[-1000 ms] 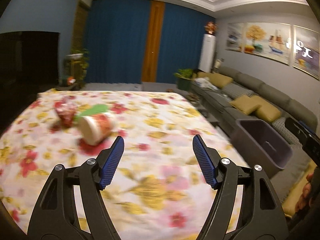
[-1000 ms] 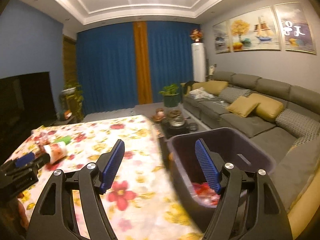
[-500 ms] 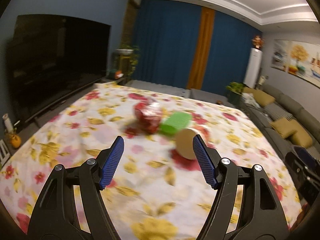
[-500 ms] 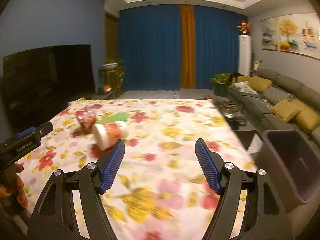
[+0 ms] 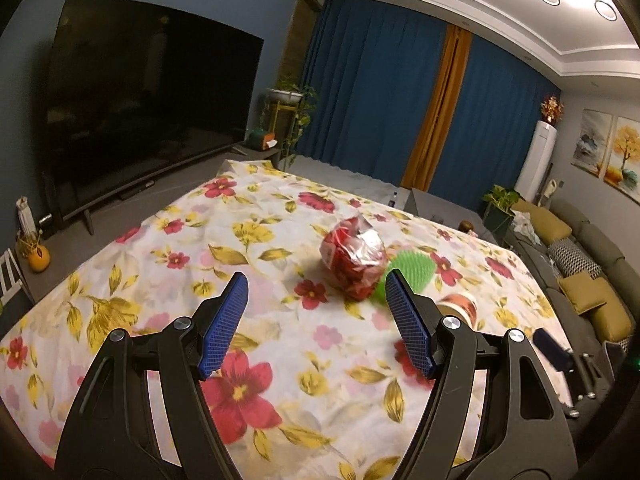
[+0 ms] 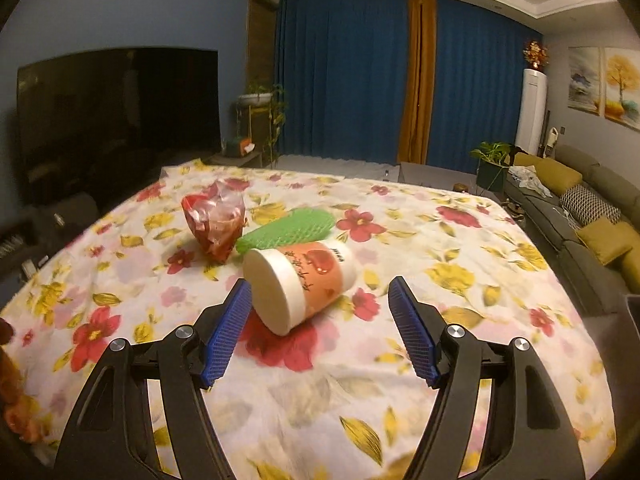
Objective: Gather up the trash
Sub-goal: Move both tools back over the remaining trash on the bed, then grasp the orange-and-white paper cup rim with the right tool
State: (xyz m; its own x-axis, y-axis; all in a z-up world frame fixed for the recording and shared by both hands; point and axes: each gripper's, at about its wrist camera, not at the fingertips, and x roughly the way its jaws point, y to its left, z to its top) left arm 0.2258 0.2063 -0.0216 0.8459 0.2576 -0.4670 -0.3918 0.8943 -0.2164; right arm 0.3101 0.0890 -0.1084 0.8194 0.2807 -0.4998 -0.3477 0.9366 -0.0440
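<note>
Three pieces of trash lie on the flowered tablecloth (image 6: 448, 280). They are a crumpled red plastic bag (image 6: 216, 222), a green foam net (image 6: 292, 226) and a white and orange paper cup (image 6: 300, 280) on its side. My right gripper (image 6: 319, 284) points at the cup. Its jaws are closing, the cup's near end lies between the tips, and the pads do not touch it. My left gripper (image 5: 315, 280) is open and empty, just short of the red bag (image 5: 354, 262). Its right finger partly hides the net (image 5: 414, 268) and the cup (image 5: 460, 306).
A large dark TV (image 5: 140, 100) stands left of the table. A grey sofa with mustard cushions (image 6: 600, 216) runs along the right, and a grey bin's corner (image 6: 634, 320) shows at the right edge. Blue curtains hang at the back. A person's hand (image 6: 10, 360) is at the left edge.
Both views have swung left, away from the sofa and bin and onto the table. The right gripper has come close to the cup. The left gripper now faces the red bag.
</note>
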